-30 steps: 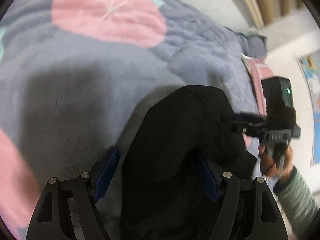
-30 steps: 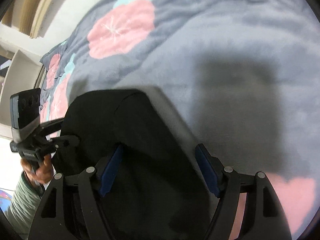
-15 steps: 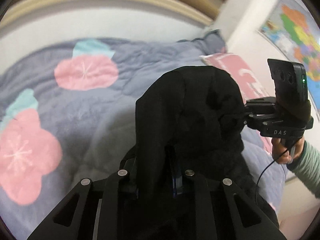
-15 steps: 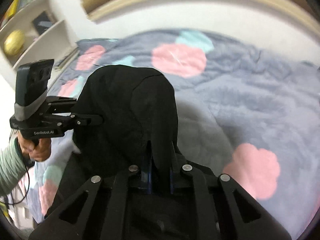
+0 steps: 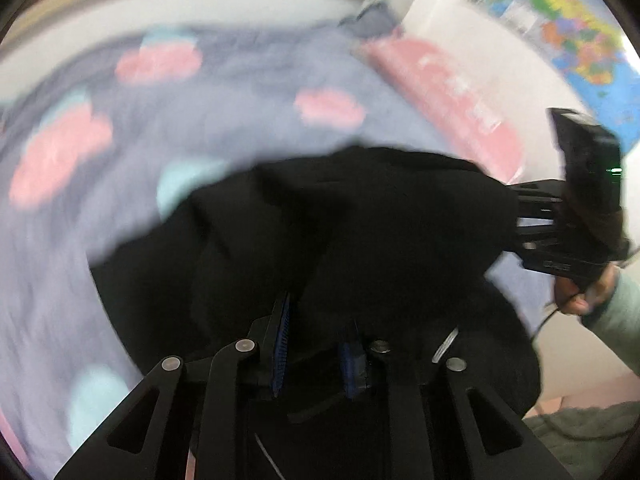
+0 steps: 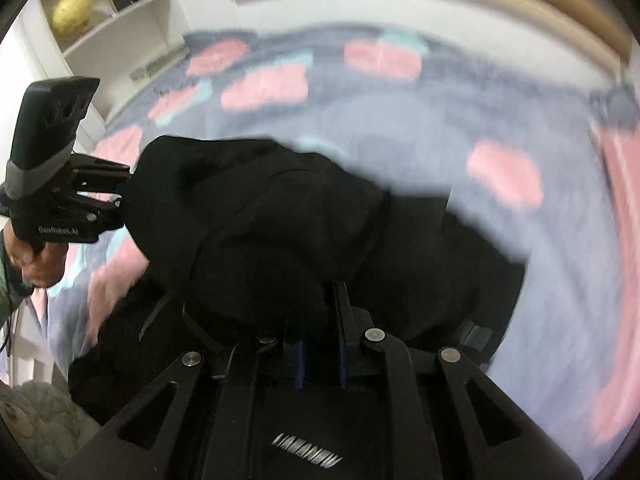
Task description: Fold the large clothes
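Both tools now clamped on lifted black garment [image 5: 360,240], left tool [image 5: 316,344], right tool [image 6: 316,344], "GenRobot.AI" label [image 6: 58,231]

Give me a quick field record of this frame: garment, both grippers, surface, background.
garment: black garment, bunched, lifted over the bed, held at two places
left gripper: jaws shut on black garment
right gripper: jaws shut on black garment
surface: grey-blue bedspread with pink and teal flowers
background: white shelf with a yellow ball; map poster on the wall
image quality: motion blur in both views
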Action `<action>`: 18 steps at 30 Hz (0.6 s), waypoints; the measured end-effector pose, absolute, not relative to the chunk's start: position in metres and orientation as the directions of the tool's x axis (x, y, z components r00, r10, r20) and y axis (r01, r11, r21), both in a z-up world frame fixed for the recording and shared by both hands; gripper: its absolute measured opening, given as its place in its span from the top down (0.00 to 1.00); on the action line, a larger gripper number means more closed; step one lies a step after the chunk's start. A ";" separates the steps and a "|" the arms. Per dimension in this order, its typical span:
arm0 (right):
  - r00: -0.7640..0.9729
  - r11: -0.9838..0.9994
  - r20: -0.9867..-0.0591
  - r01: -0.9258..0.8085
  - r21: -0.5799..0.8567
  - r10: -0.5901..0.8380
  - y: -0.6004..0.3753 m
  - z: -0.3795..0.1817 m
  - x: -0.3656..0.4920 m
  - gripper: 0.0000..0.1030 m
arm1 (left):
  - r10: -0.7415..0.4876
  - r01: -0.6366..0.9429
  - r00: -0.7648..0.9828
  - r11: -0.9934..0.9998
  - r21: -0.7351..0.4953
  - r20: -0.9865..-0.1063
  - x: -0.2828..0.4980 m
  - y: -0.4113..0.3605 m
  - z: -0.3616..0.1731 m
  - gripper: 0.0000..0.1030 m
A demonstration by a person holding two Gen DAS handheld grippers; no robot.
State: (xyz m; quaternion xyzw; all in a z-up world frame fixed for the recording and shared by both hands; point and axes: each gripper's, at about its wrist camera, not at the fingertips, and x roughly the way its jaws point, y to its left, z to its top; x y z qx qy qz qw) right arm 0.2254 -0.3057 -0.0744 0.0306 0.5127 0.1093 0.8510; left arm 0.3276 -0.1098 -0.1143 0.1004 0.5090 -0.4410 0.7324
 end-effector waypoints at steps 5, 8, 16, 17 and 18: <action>0.377 0.977 -0.906 0.009 0.211 0.192 -0.298 -0.143 0.211 0.84 | -0.452 0.631 0.079 0.713 -0.306 -0.889 0.307 -0.113 -0.187 0.77; 0.357 0.957 -0.906 0.092 0.275 0.226 -0.310 -0.150 0.213 0.83 | -0.446 0.650 0.067 0.698 -0.300 -0.893 0.300 -0.107 -0.178 0.77; 0.395 0.977 -0.904 0.055 0.204 0.166 -0.339 -0.075 0.195 0.40 | -0.505 0.694 0.093 0.651 -0.308 -0.858 0.304 -0.062 -0.096 0.76; 0.406 0.979 -0.900 0.057 0.197 0.157 -0.339 -0.068 0.193 0.40 | -0.529 0.691 0.110 0.649 -0.318 -0.841 0.308 -0.061 -0.085 0.76; 0.428 0.978 -0.890 0.061 0.199 0.154 -0.340 -0.055 0.196 0.40 | -0.564 0.682 0.130 0.648 -0.339 -0.815 0.314 -0.062 -0.073 0.76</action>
